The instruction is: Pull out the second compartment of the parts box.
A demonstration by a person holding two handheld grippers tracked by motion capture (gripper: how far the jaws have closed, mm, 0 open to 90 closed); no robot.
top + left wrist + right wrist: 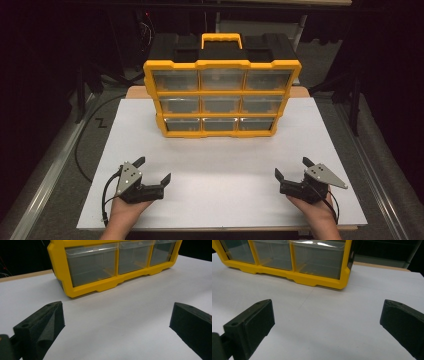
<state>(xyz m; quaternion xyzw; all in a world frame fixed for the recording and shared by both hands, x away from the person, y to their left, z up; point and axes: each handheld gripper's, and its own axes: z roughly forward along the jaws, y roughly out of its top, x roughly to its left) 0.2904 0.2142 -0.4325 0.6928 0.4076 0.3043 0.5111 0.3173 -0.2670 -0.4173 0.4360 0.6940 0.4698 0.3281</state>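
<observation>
Both grippers, left [154,169] and right [292,166], rest at the counter's [220,155] near corners, fingers spread and empty, facing the organizer [221,95] at its far edge.

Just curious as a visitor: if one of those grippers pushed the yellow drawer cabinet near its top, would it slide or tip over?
The cabinet stands tall and upright on a narrow base, so a high push would probably tip it backward. Its clear drawers look empty, so it is likely light. On the smooth white tabletop, a low push would probably slide it.

On the white table [220,165], a yellow drawer organizer [221,97] stands upright at twelve o'clock, well apart from the left gripper [154,170] at seven and the right gripper [292,168] at five, both with jaws spread wide and empty.
</observation>
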